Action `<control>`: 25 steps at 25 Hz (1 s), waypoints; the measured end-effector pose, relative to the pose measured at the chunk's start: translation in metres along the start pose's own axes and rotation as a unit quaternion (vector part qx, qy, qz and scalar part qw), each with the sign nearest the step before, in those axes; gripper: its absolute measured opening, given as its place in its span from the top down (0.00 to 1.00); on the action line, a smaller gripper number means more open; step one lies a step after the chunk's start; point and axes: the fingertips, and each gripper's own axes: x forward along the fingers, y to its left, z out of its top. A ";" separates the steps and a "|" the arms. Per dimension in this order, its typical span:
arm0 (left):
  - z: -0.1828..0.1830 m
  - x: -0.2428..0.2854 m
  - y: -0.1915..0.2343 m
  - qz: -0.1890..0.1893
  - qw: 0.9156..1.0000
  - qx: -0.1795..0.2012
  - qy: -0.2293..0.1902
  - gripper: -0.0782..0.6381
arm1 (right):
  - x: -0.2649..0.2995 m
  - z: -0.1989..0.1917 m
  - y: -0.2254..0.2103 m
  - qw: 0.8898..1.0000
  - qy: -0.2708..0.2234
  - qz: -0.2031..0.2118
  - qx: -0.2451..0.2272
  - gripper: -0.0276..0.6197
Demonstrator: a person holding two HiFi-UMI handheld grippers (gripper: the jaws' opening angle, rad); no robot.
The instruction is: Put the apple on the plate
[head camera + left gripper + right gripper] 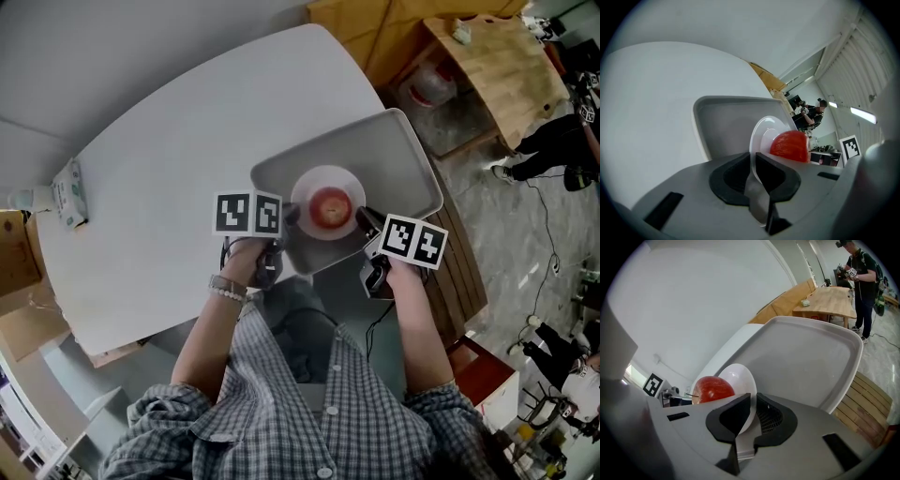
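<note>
Looking down, the head view shows the apple (pixel 330 207) lying on the white plate (pixel 305 190), over a grey tray (pixel 403 150) on the table (pixel 169 159). Left gripper view: the left gripper (pixel 753 157) has its jaws clamped on the plate's rim. Right gripper view: the right gripper (pixel 753 401) has its jaws closed on the opposite rim.

A roomy, lab-like workshop: beyond the right fingers (pixel 731 417) stand a pale wooden worktable (pixel 829 297) and a person handling gear (pixel 862 277). Black cables (pixel 547 234) trail across the grey stone floor (pixel 511 281).
</note>
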 end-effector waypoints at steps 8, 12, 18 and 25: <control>0.001 0.010 -0.002 0.026 1.000 0.007 0.005 0.83 | 0.005 0.003 -0.008 0.999 0.022 -0.004 -0.034 0.88; 0.001 0.011 -0.002 0.032 0.999 0.010 -0.003 0.83 | 0.006 0.003 -0.008 0.998 0.024 -0.014 -0.057 0.88; 0.006 0.008 -0.004 0.019 0.999 -0.020 -0.031 0.82 | 0.008 0.007 -0.006 0.996 0.011 -0.029 -0.088 0.88; 0.016 0.001 -0.013 -0.027 0.994 -0.067 -0.080 0.75 | -0.001 0.014 -0.017 0.996 -0.027 -0.042 -0.071 0.88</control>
